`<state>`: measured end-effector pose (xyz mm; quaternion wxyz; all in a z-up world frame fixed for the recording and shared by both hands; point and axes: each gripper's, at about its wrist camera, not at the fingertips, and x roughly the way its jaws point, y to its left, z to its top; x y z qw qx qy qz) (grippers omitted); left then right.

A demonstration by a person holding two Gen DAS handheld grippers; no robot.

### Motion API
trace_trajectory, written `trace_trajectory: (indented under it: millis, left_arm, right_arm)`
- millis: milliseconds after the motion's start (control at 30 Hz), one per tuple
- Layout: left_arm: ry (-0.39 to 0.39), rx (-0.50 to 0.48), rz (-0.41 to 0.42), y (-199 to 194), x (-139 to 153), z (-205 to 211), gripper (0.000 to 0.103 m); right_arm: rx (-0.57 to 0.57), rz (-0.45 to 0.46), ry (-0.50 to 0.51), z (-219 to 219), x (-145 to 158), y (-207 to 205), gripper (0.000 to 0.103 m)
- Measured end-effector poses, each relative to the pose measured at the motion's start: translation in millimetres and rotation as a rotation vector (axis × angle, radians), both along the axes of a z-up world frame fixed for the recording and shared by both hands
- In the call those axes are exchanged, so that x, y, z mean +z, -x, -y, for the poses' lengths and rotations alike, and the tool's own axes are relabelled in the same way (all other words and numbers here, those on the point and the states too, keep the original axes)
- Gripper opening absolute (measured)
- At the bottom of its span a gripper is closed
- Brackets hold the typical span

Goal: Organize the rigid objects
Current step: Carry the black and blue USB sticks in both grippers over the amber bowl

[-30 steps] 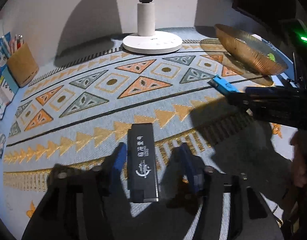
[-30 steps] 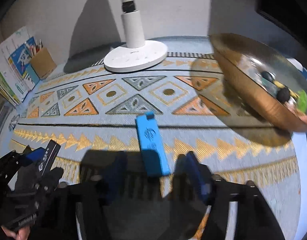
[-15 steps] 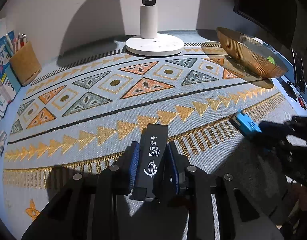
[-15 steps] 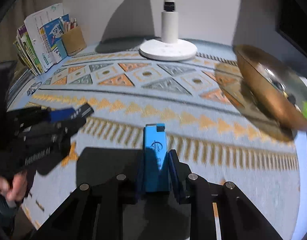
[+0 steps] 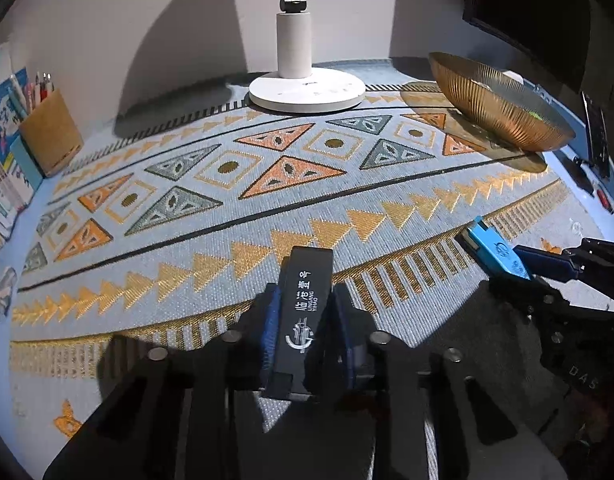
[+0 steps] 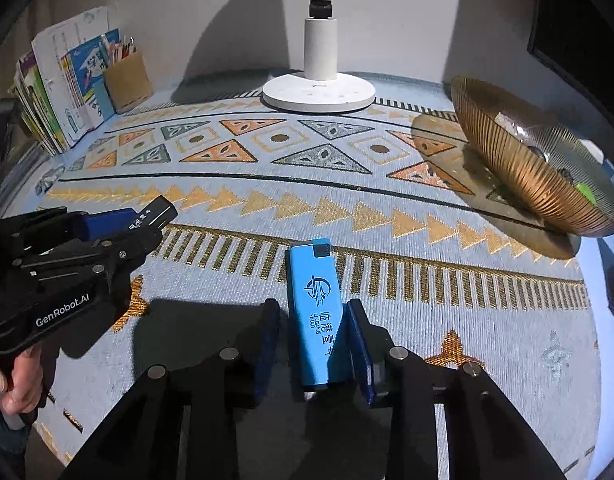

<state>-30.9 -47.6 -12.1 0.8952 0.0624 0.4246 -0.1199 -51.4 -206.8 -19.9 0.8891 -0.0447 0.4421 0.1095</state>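
While each tool (image 5: 305, 330) (image 6: 313, 338) grips a block, mat (image 6: 387, 216) lies open

My ribbed amber glass bowl (image 6: 519, 160) runs off the right edge; its small contents stay unidentifiable.

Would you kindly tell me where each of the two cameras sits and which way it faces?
Left wrist: on the left gripper, looking forward and down along its fingers at the black bar it clamps and the patterned mat; the right gripper shows at right.
Right wrist: on the right gripper, looking down at the blue bar it clamps; the left gripper and a hand show at left.
Shared: the white lamp base, the amber bowl, the pen holder.
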Motion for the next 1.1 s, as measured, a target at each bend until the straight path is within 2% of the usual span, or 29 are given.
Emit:
trace_trajectory:
  millis: [100, 167, 233, 333, 600, 833, 900, 1100]
  left_arm:
    - [0.04, -0.002, -0.008, 2, 4, -3, 0.022]
    - [0.098, 0.002, -0.01, 5, 13, -7, 0.021]
    - [0.117, 0.0, 0.017, 8, 28, -7, 0.021]
    - [0.146, -0.02, 0.063, 11, 53, -4, 0.021]
    - [0.155, -0.102, 0.155, 11, 100, 32, 0.021]
    - [0.198, -0.207, 0.233, -10, 143, 87, 0.021]
    - [0.214, -0.233, 0.238, -22, 151, 105, 0.021]
    - [0.279, -0.302, 0.184, -77, 161, 165, 0.021]
  right_arm:
    - [0.052, -0.014, -0.101, -3, 5, 5, 0.024]
    - [0.09, -0.013, -0.214, 0, 13, 9, 0.024]
    - [0.107, 0.001, -0.316, 8, 24, 11, 0.024]
    - [0.101, 0.041, -0.405, 23, 42, 16, 0.024]
    - [-0.012, 0.155, -0.425, 73, 80, 29, 0.024]
    - [-0.216, 0.294, -0.372, 153, 122, 41, 0.024]
    - [-0.312, 0.328, -0.32, 184, 135, 40, 0.024]
    - [-0.519, 0.341, -0.307, 255, 153, 10, 0.024]
